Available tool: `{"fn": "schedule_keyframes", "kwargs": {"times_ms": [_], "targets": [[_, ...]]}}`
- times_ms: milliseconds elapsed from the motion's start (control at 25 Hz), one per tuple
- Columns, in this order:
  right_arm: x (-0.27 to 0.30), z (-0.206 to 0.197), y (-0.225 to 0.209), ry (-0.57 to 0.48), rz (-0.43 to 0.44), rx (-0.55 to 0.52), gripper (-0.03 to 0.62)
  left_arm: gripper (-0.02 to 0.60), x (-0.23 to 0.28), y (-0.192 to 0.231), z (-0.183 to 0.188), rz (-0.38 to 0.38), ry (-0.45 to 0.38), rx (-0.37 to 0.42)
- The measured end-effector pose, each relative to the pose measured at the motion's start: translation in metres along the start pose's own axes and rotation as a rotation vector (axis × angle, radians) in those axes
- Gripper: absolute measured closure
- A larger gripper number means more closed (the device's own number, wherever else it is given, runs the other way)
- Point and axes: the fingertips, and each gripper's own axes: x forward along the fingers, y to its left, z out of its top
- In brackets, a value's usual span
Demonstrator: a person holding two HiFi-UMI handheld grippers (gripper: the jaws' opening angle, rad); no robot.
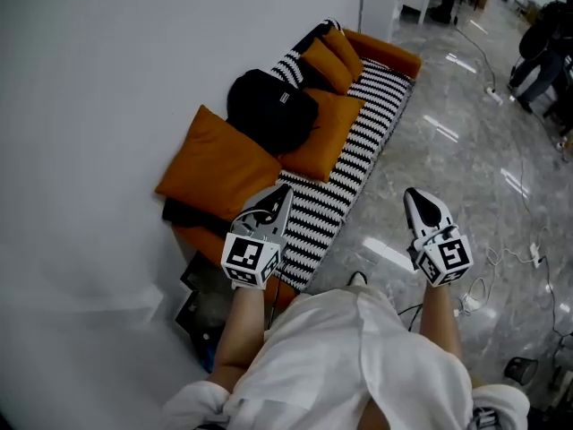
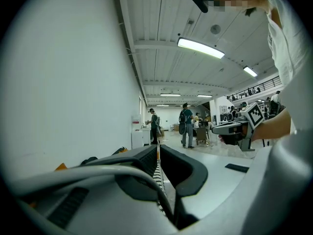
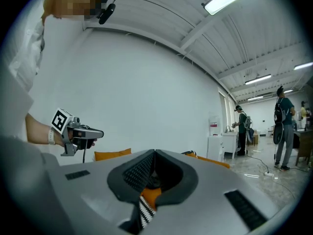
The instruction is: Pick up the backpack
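The black backpack (image 1: 270, 107) sits on a black-and-white striped sofa (image 1: 358, 150), leaning against orange cushions (image 1: 219, 164) by the white wall. My left gripper (image 1: 281, 193) is held over the sofa's near end, short of the backpack, with its jaws shut and empty. My right gripper (image 1: 417, 197) hovers over the marble floor to the right of the sofa, also shut and empty. In the left gripper view the shut jaws (image 2: 157, 150) point along the sofa. In the right gripper view the shut jaws (image 3: 154, 153) hide most of the sofa, and the left gripper (image 3: 80, 133) shows at the left.
A white cabinet (image 1: 380, 4) stands beyond the sofa's far end. Dark flat items (image 1: 202, 299) lie on the floor by the sofa's near end. Cables (image 1: 501, 258) trail over the floor at the right. Several people (image 2: 186, 124) stand far down the hall.
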Motion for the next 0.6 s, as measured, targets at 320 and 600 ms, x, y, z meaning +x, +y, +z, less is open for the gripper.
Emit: {"fn": "schedule_keyframes", "kwargs": {"times_ms": [320, 600], "targets": [[-0.01, 0.011, -0.058, -0.003, 0.044, -0.027, 0.574, 0.543, 0.052, -0.038, 0.02, 0.02, -0.019, -0.005], [-0.017, 0.002, -0.093, 0.005, 0.081, -0.035, 0.574, 0.544, 0.078, -0.067, 0.016, 0.042, -0.013, -0.015]]}}
